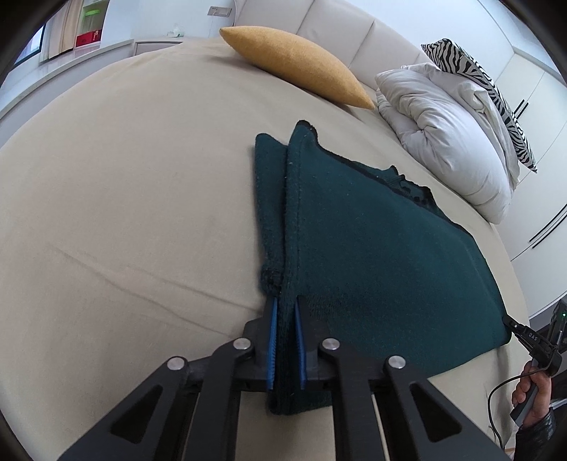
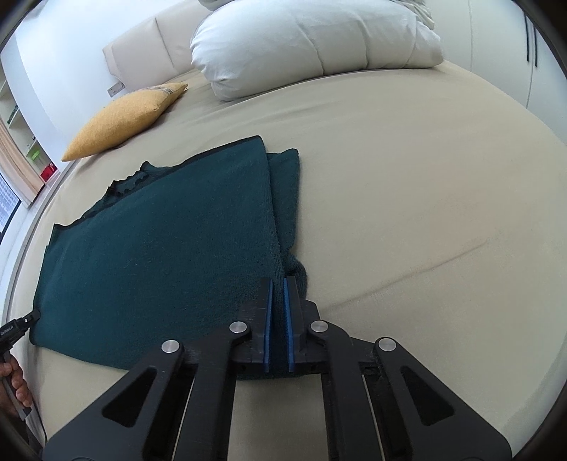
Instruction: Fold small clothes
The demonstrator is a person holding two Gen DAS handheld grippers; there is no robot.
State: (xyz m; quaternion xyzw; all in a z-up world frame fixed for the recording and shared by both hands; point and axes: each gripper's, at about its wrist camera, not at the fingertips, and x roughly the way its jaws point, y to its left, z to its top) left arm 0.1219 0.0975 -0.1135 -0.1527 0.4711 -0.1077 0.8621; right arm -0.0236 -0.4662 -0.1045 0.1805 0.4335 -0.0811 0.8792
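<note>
Black linkage arms fill the bottom of both wrist views. At 6 o'clock in the left wrist view, the left gripper [image 1: 285, 312] has its blue-lined jaws closed on a folded edge of the dark green garment [image 1: 372, 255], cloth bunched between the pads. The right gripper [image 2: 278, 294] likewise pinches the opposite corner of the same garment [image 2: 159, 248], its jaws nearly together with fabric between them.

The garment lies flat on the beige bed sheet [image 1: 124, 195], spreading toward 3 o'clock in the left view and toward 9 o'clock in the right view, each side folded inward to leave a narrow strip beside the main panel.

Only the left view shows the zebra-print pillow [image 1: 489, 81] at 2 o'clock and the lettering "DAS" on the other gripper's finger at 4 o'clock. The right view shows small white lettering on the other gripper at 8 o'clock, too small to read. Both show the mustard cushion [image 2: 120, 124], the white duvet [image 2: 312, 42] and the cream headboard [image 1: 336, 32].
</note>
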